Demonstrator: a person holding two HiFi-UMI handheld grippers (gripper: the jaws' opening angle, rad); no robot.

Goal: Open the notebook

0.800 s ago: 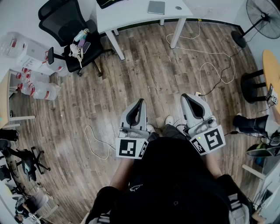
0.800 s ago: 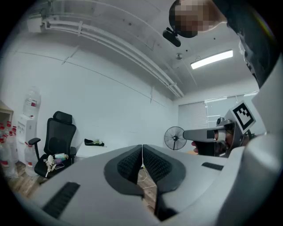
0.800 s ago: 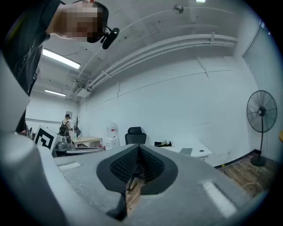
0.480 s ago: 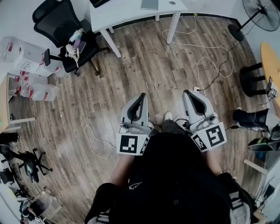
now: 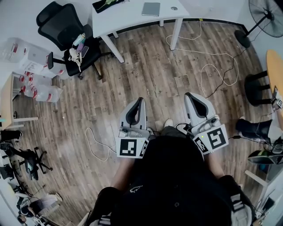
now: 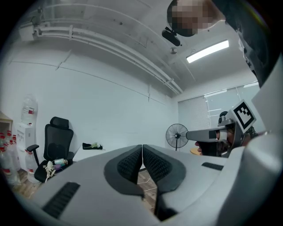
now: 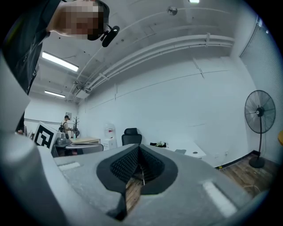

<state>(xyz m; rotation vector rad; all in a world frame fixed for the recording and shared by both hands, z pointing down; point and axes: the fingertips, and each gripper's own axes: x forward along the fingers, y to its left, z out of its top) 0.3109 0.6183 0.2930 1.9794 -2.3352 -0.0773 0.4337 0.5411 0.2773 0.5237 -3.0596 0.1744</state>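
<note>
A grey notebook (image 5: pixel 151 9) lies shut on the white table (image 5: pixel 128 15) at the far side of the room, and shows as a small grey slab (image 7: pixel 180 151) in the right gripper view. Both grippers are held level in front of the person's body, well short of the table. My left gripper (image 5: pixel 140 100) is shut, its dark pads meeting with nothing between them (image 6: pixel 142 152). My right gripper (image 5: pixel 189 95) is shut and empty as well (image 7: pixel 139 154). From the left gripper view, the notebook is hidden behind the jaws.
Wooden floor lies between me and the table, with white cables (image 5: pixel 212 66) and a looped cord (image 5: pixel 99 145) on it. A black office chair (image 5: pixel 66 26) stands left of the table. A fan (image 5: pixel 265 17) and a round wooden table (image 5: pixel 276 75) are on the right, water bottles (image 5: pixel 40 88) on the left.
The head view sways slightly, so the table and chair shift a little in the picture. Both grippers stay shut in front of the body.
</note>
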